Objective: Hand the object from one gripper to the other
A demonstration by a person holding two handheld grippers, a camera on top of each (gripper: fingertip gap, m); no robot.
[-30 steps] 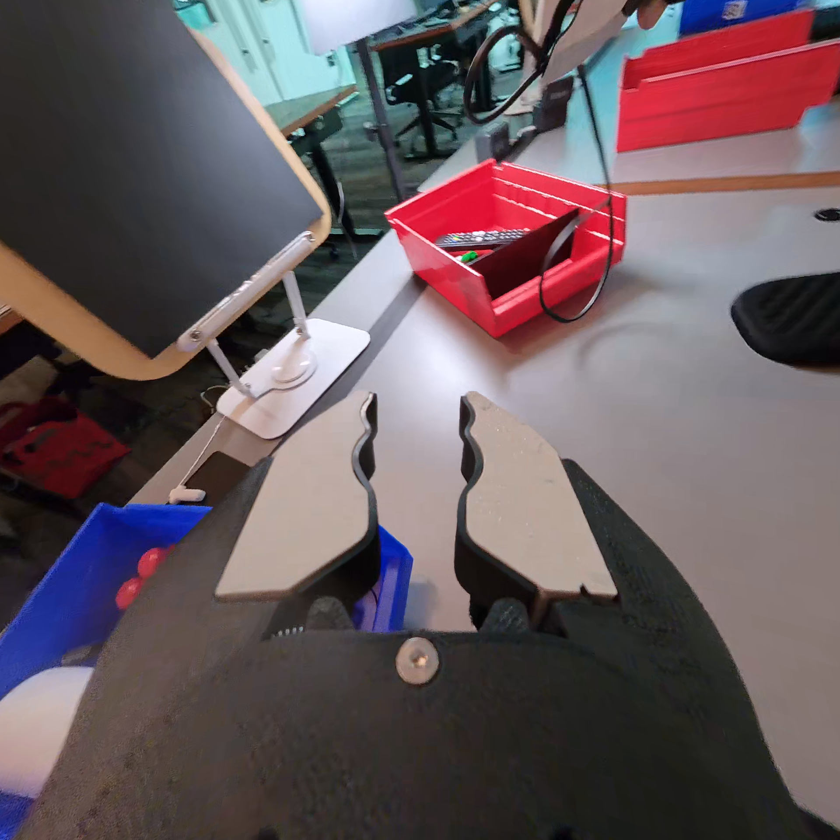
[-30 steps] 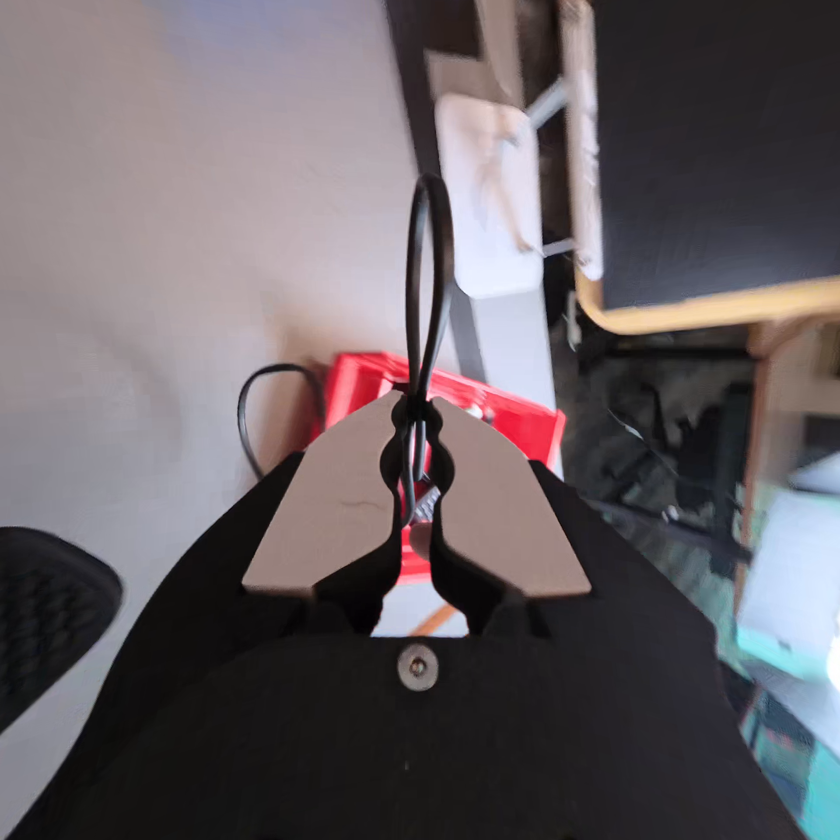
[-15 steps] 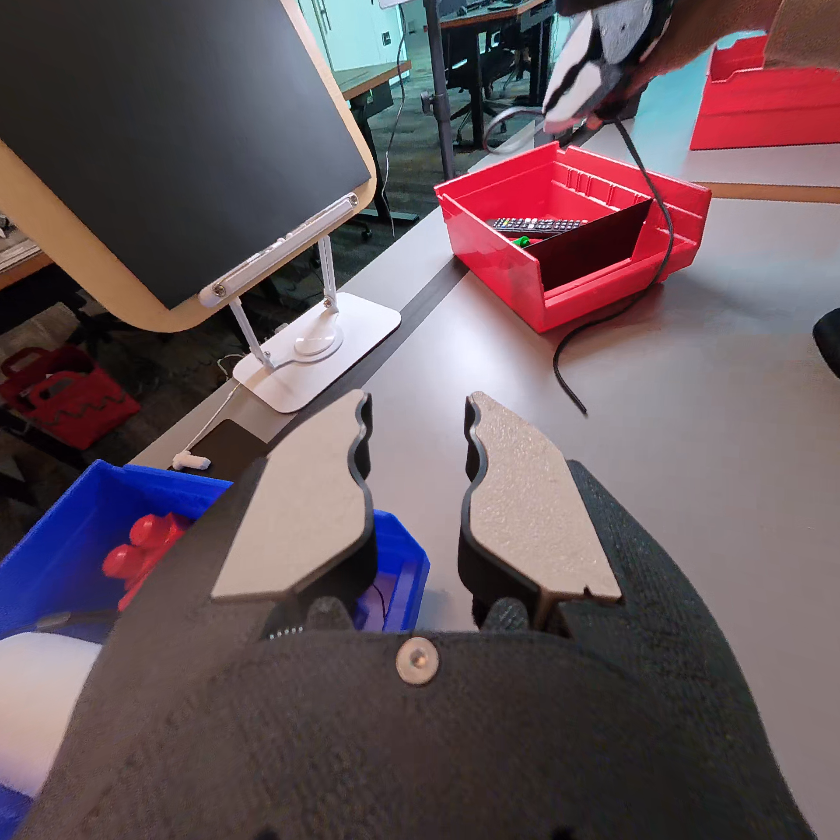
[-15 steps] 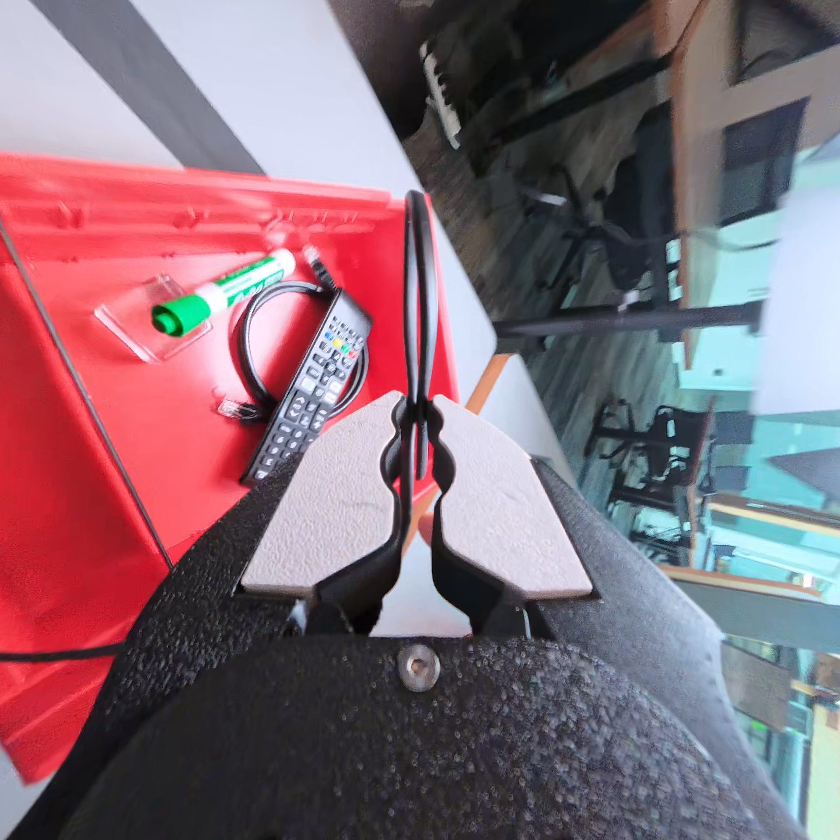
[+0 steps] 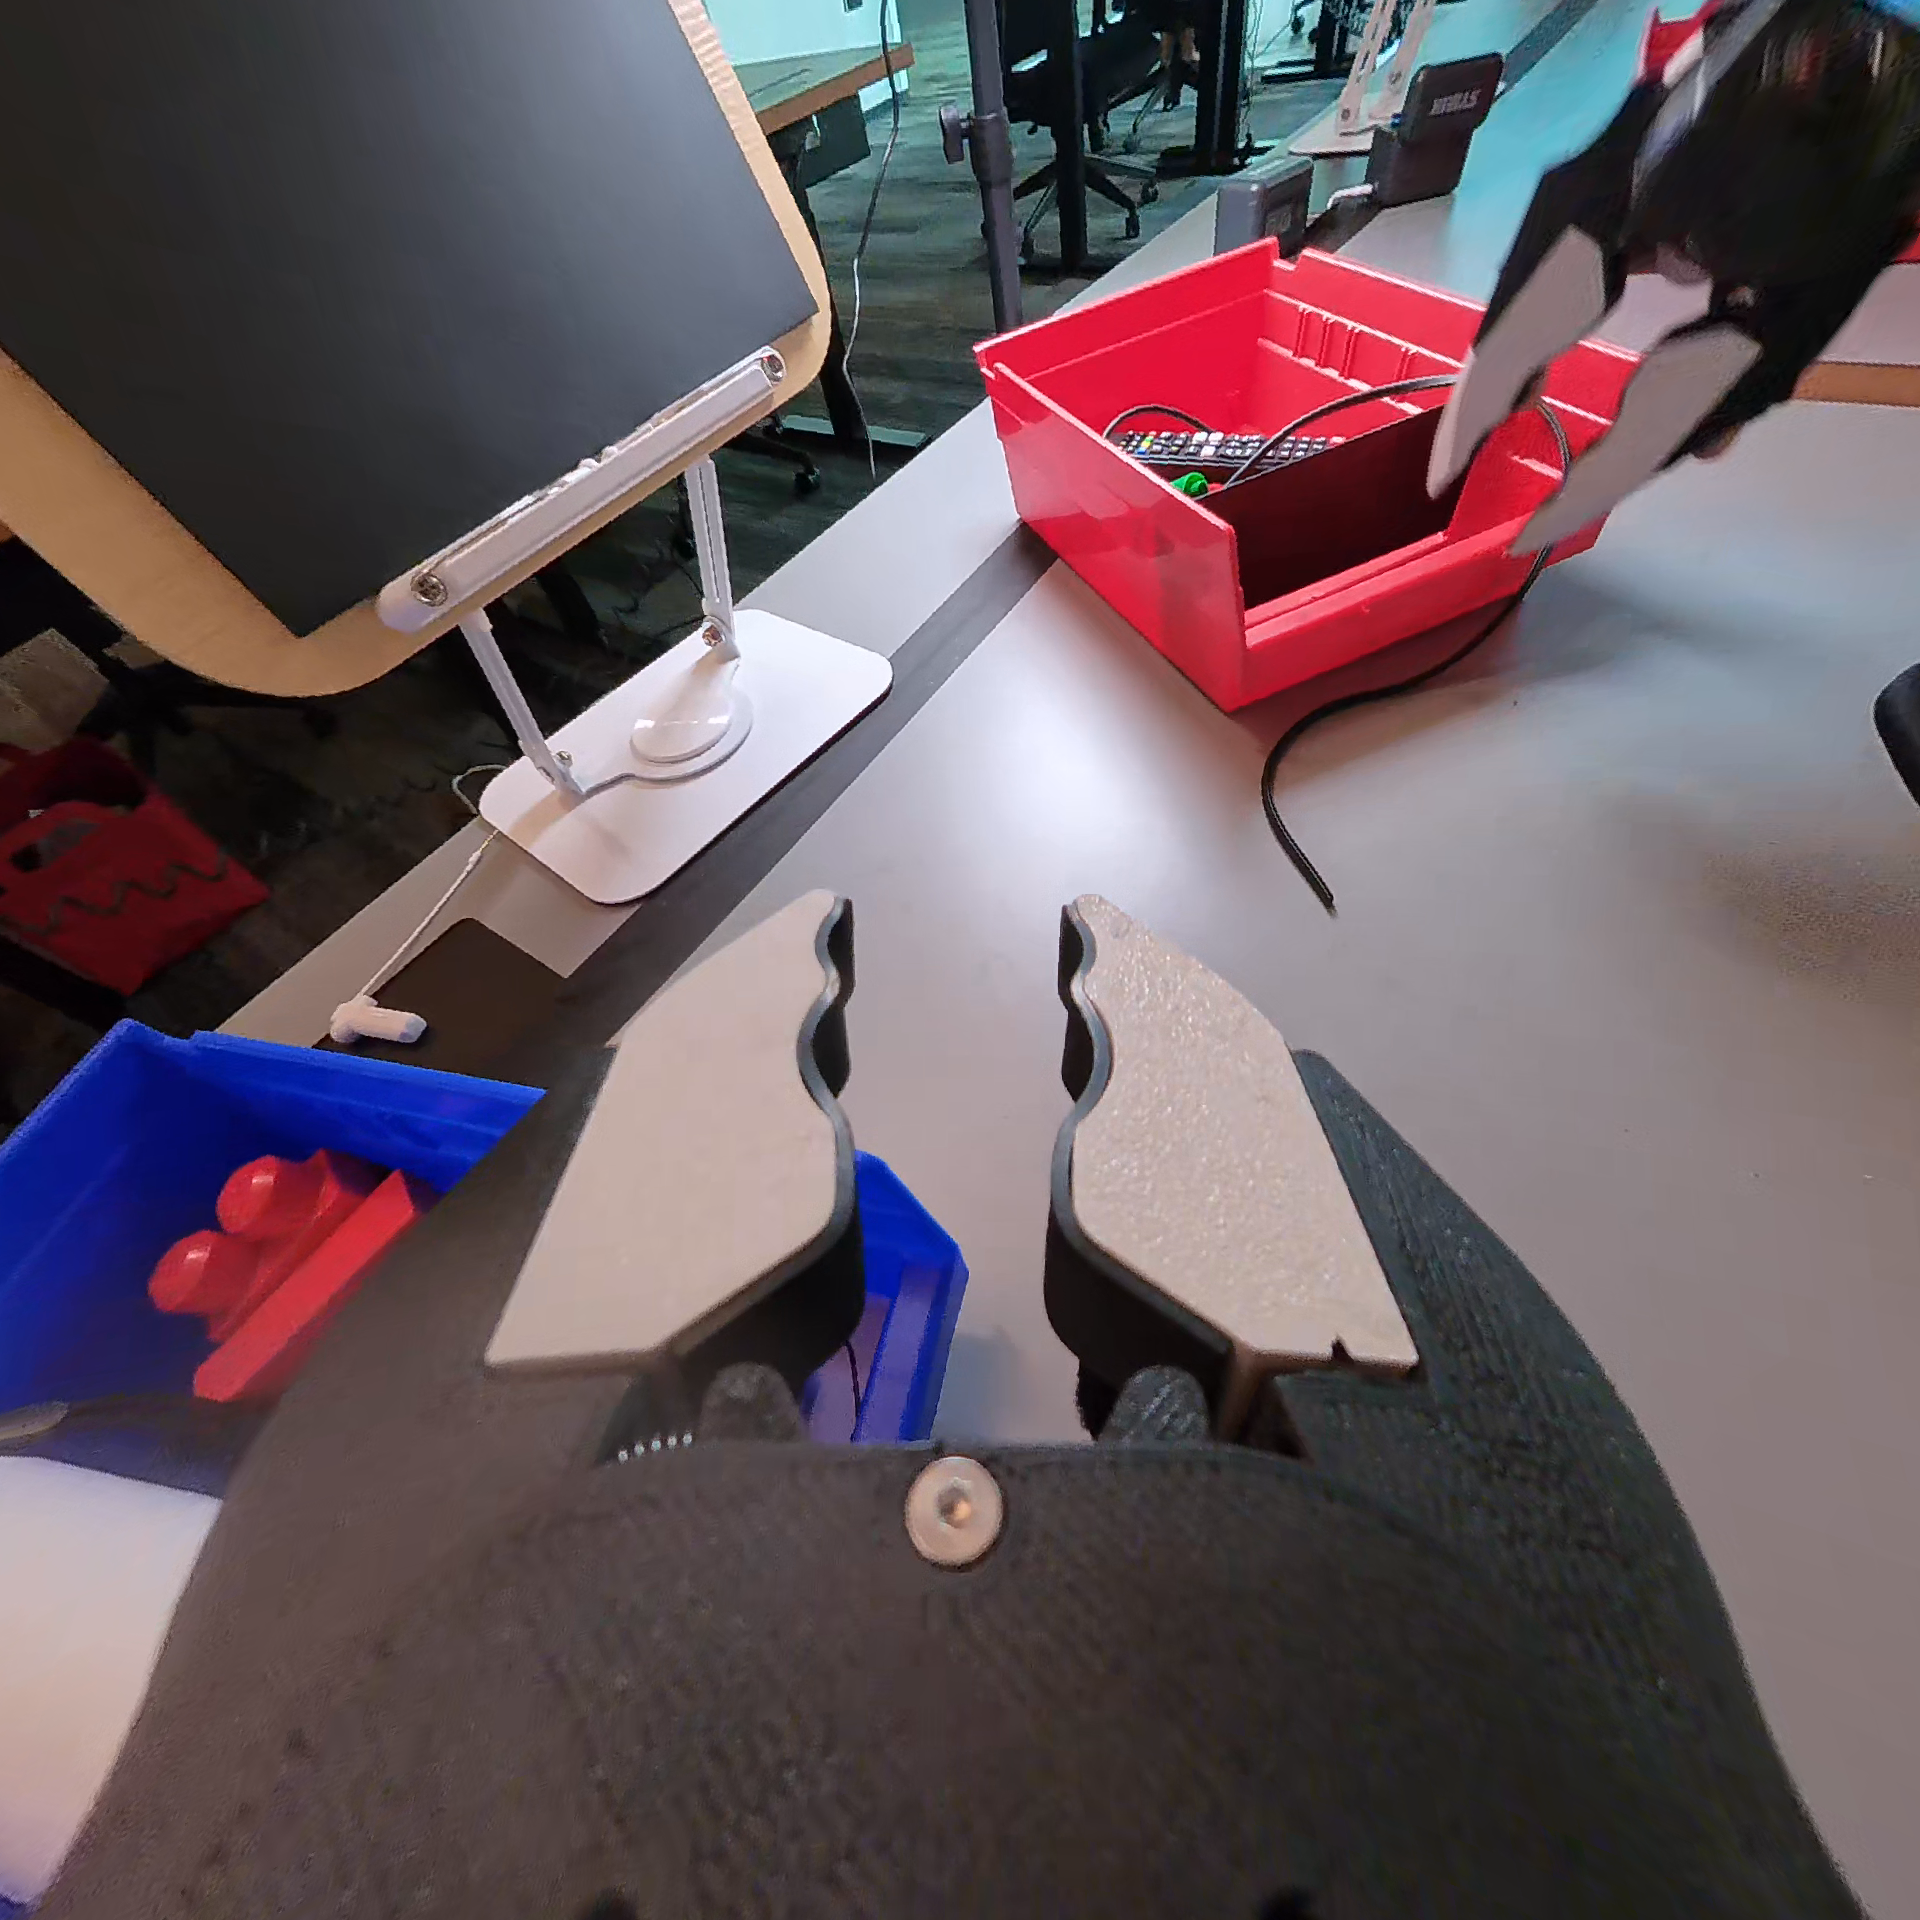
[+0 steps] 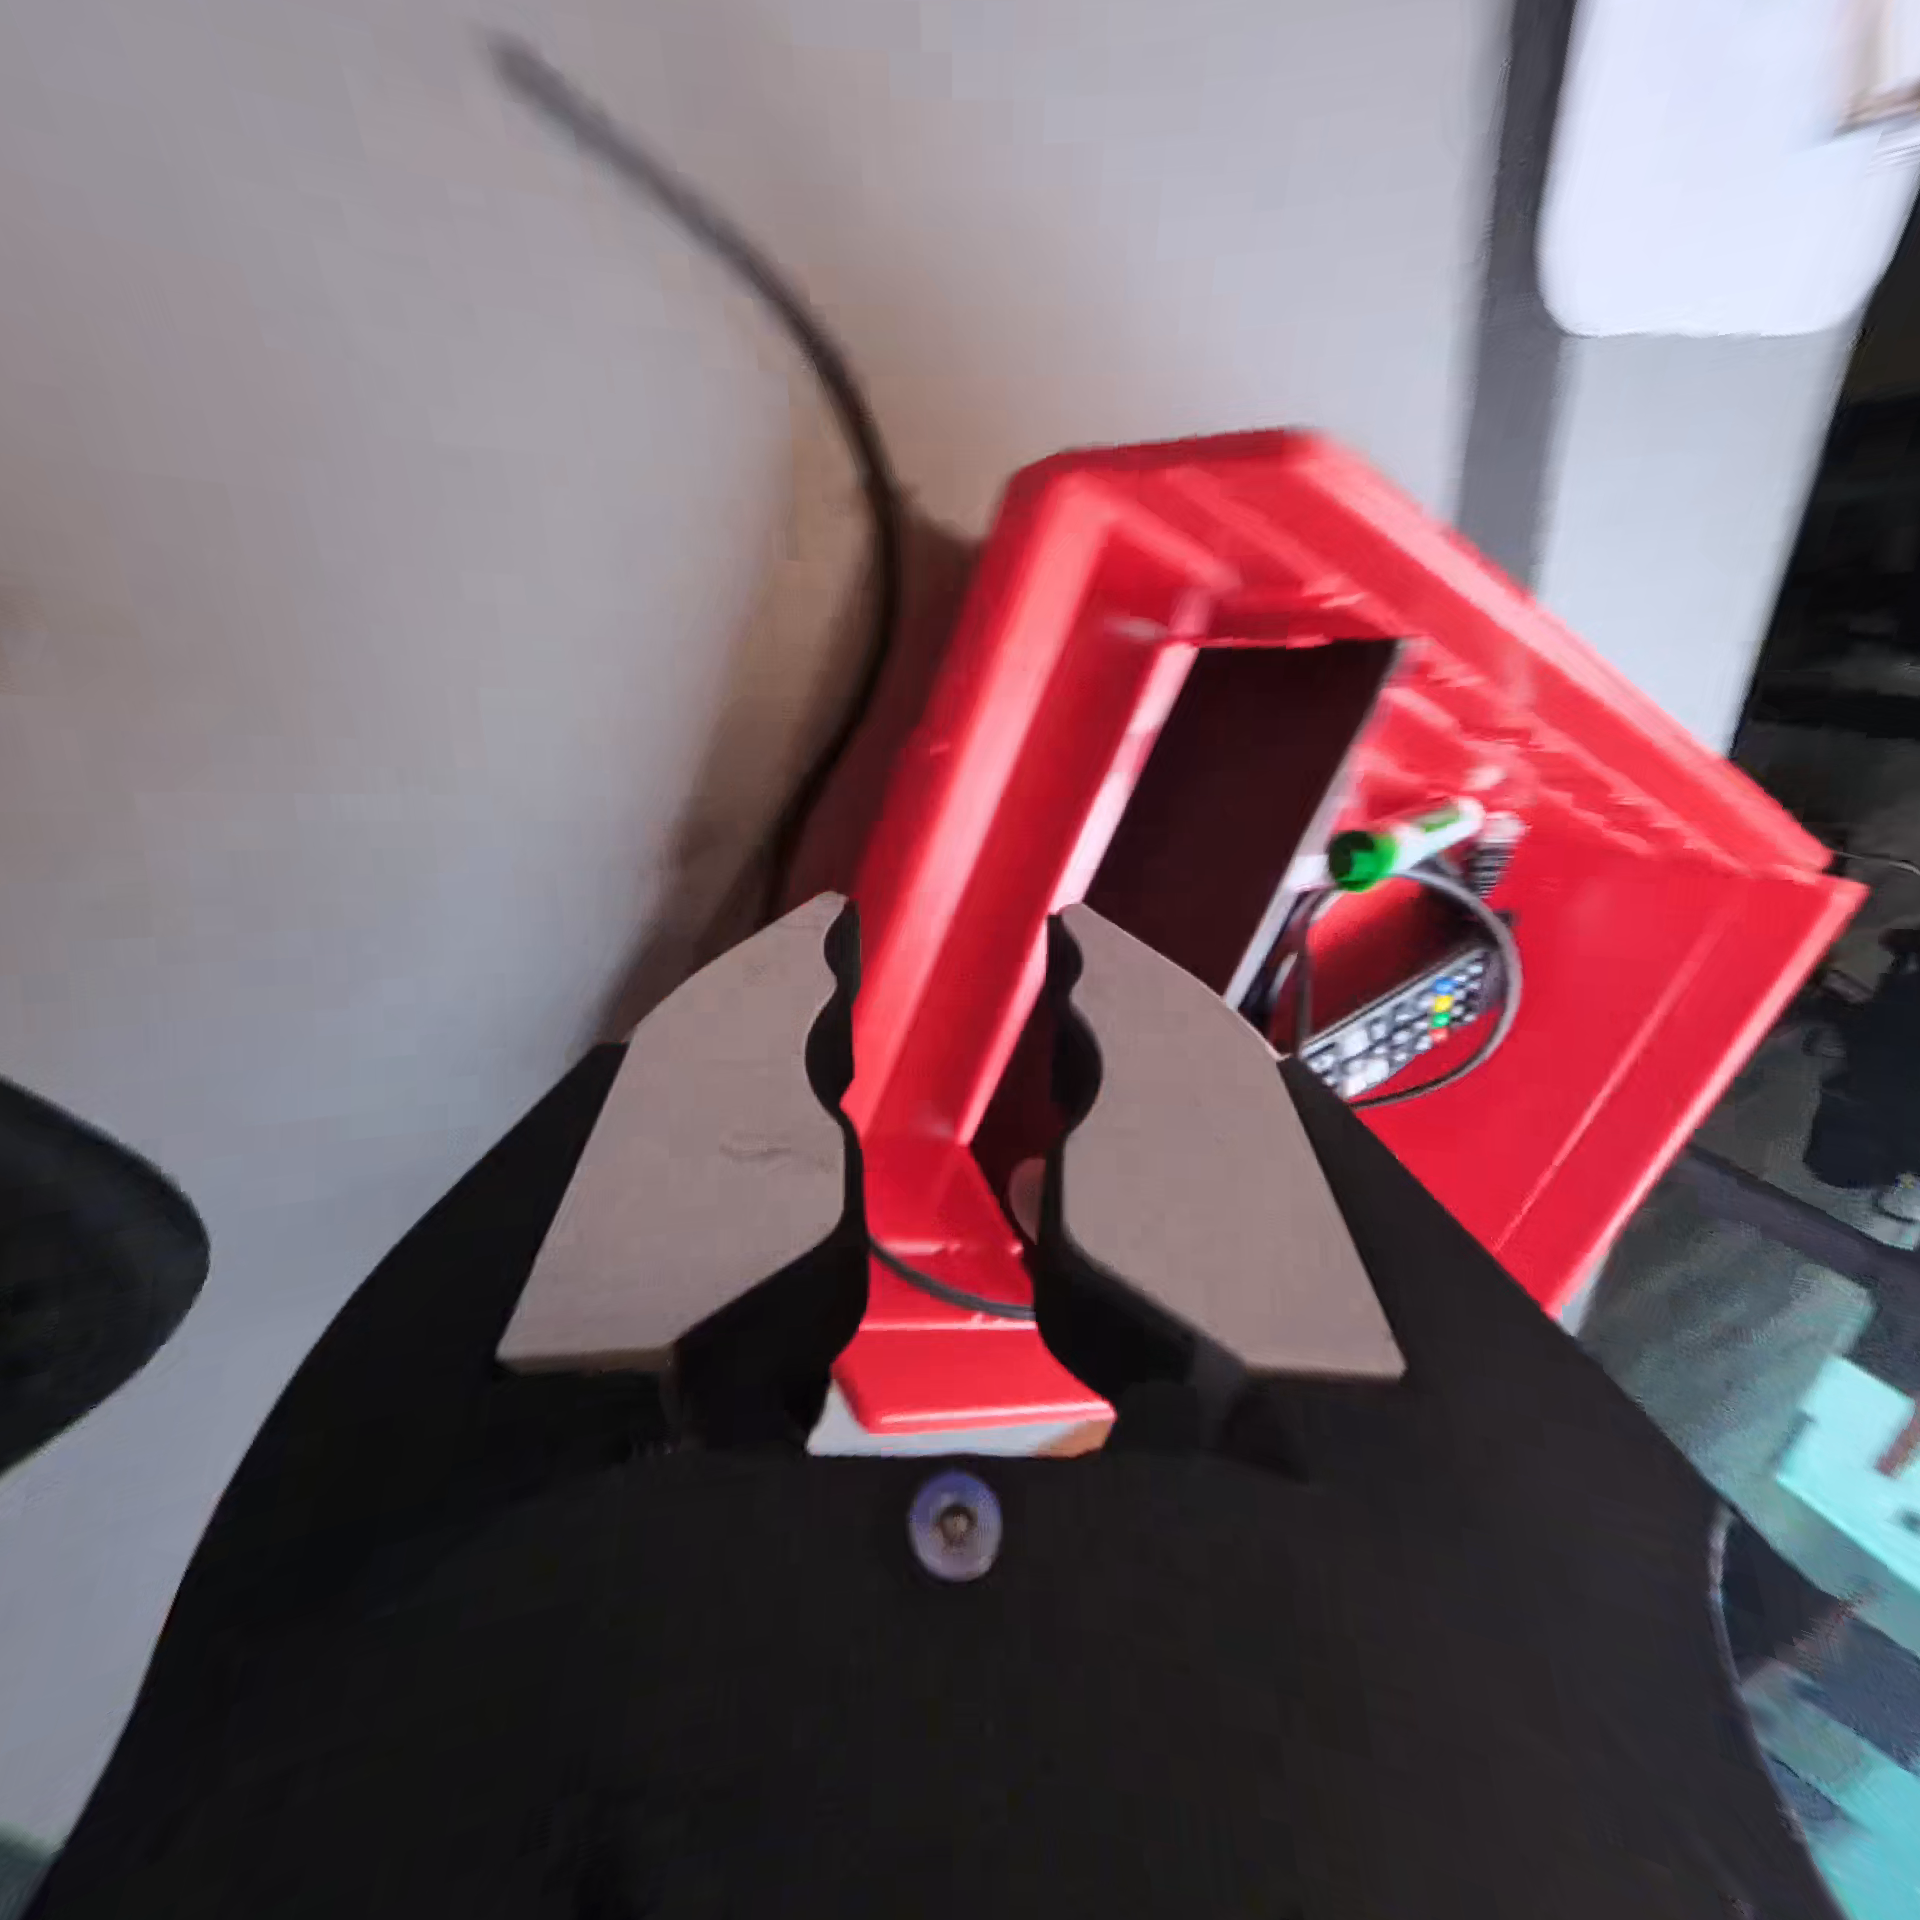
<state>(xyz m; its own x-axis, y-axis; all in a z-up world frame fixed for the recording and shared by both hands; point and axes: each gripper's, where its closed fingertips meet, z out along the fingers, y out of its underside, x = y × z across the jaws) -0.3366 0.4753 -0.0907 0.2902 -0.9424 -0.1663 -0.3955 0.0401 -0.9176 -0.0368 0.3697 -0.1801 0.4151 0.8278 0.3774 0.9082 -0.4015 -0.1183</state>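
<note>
A black cable point(image 5: 1288, 769) hangs over the rim of the red bin point(image 5: 1132, 540) and its free end lies on the grey table. In the right wrist view the cable point(image 6: 831, 343) curves across the table and over the red bin's rim point(image 6: 935, 831). My right gripper point(image 6: 951, 914) is open and empty just above that rim; it also shows in the left wrist view point(image 5: 1486, 514), over the bin. My left gripper point(image 5: 956, 935) is open and empty above the table, well short of the cable end.
The red bin holds a remote point(image 5: 1216, 447), a green marker point(image 6: 1392, 842) and a dark divider. A blue bin point(image 5: 94, 1143) with a red brick point(image 5: 281, 1236) sits near left. A tablet on a white stand point(image 5: 686, 748) stands left. A black pad point(image 6: 73, 1247) lies right. One gripper's finger ends stand about 35 centimetres off the other's.
My right gripper has opened and let go of the cable, which now lies over the bin rim and on the table. My left gripper has stayed open and shifted slightly.
</note>
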